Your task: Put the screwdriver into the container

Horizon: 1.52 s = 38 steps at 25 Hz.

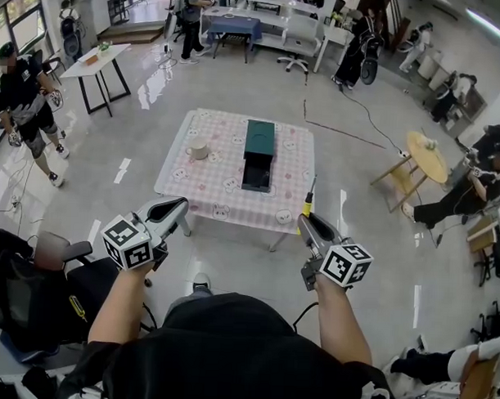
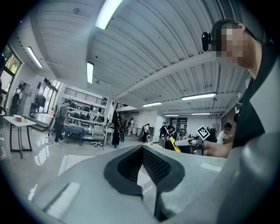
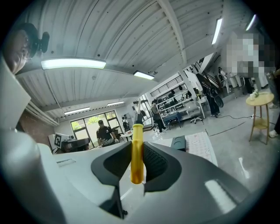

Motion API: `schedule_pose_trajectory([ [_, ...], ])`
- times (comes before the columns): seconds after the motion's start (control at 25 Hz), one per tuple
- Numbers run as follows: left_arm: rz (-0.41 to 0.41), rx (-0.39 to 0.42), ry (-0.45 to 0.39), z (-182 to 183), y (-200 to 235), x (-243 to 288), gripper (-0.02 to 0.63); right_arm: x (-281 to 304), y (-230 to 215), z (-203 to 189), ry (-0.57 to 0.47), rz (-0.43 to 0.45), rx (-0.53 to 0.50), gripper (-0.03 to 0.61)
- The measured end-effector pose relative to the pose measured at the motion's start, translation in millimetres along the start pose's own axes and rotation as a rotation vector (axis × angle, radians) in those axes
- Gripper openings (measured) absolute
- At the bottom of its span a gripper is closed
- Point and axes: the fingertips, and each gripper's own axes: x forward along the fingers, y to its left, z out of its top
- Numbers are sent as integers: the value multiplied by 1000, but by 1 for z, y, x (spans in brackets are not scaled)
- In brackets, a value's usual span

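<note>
In the head view the yellow-handled screwdriver (image 1: pixel 308 206) stands upright between the jaws of my right gripper (image 1: pixel 305 219), its thin shaft pointing up. The right gripper view shows the same screwdriver (image 3: pixel 137 153) clamped between the dark pads. My left gripper (image 1: pixel 181 205) is held level at the left, its pads together with nothing in them (image 2: pixel 142 151). The dark green container (image 1: pixel 258 154) lies on the pink checked table (image 1: pixel 225 203), a black open part at its near end. Both grippers are over the floor, short of the table. The container (image 3: pixel 178 142) shows small and far ahead.
A cream cup (image 1: pixel 198 149) stands on the table left of the container. An office chair (image 1: pixel 43 265) is close at my left. A white table (image 1: pixel 95 62) stands far left and a round wooden table (image 1: pixel 427 156) at the right. People stand and sit around the room.
</note>
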Motion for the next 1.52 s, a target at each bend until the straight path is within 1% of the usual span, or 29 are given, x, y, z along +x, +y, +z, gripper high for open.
schedule_pose_trajectory([
  [0.12, 5, -21, -6, -5, 9, -2, 0, 5, 1, -1, -1, 3, 4, 112],
  [0.28, 16, -53, -51, 0, 28, -5, 0, 17, 2, 1, -6, 5, 7, 112],
  [0.52, -8, -81, -59, 8, 51, 2, 0, 34, 4, 11, -25, -1, 9, 112],
  [0.76, -41, -108, -43, 6, 61, 14, 0, 40, 1, 11, -40, -9, 20, 112],
  [1.04, -74, -106, -26, 7, 74, 28, 0, 57, 0, 10, -42, -20, 29, 112],
  [1.52, -86, -111, -2, 3, 101, 42, 0, 80, -9, 12, -35, -41, 36, 112],
])
